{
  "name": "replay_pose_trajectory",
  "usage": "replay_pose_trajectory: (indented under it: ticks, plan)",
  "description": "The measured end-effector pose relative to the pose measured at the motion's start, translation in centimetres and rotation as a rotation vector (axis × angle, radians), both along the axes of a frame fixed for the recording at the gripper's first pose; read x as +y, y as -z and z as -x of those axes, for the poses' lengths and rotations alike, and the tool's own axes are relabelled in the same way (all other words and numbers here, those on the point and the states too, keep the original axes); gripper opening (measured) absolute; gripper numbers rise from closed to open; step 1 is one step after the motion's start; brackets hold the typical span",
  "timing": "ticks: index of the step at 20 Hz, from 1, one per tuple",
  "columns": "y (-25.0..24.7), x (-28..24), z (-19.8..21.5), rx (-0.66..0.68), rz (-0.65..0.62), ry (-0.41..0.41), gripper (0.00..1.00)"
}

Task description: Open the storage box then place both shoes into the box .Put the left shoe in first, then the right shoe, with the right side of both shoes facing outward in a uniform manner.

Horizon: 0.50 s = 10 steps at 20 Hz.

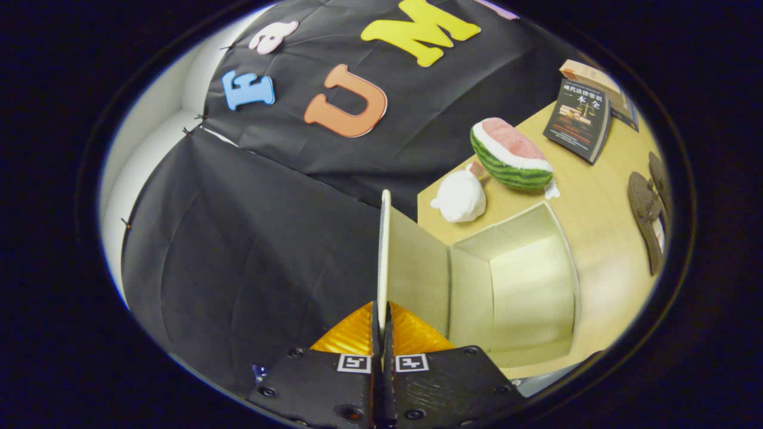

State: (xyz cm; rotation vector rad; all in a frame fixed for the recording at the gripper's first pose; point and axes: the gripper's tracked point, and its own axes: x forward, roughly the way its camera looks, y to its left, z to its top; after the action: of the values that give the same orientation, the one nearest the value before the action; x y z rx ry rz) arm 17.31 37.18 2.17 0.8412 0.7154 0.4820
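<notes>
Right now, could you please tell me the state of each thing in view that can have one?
gripper: shut on the box lid.
box lid: raised, standing on edge between the fingers.
storage box: open, nothing inside.
shoes: out on the table, beyond the box.
book: closed, propped up.
watermelon slice: resting on the table.

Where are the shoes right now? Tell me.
In the gripper view, the shoes lie together on the table, beyond the open storage box and below the book, far from the tongs.
</notes>
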Motion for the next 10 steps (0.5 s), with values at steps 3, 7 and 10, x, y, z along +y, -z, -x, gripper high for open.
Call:
replay_pose_trajectory:
  ticks: [3,7,10]
  plan:
    - [0.0,4.5,-0.3,0.006,0.035,0.015,0.0]
    - [1.1,10.6,-1.4,0.025,0.055,0.012,0.0]
    - [2.8,14.6,-2.4,0.035,0.083,-0.004,0.02]
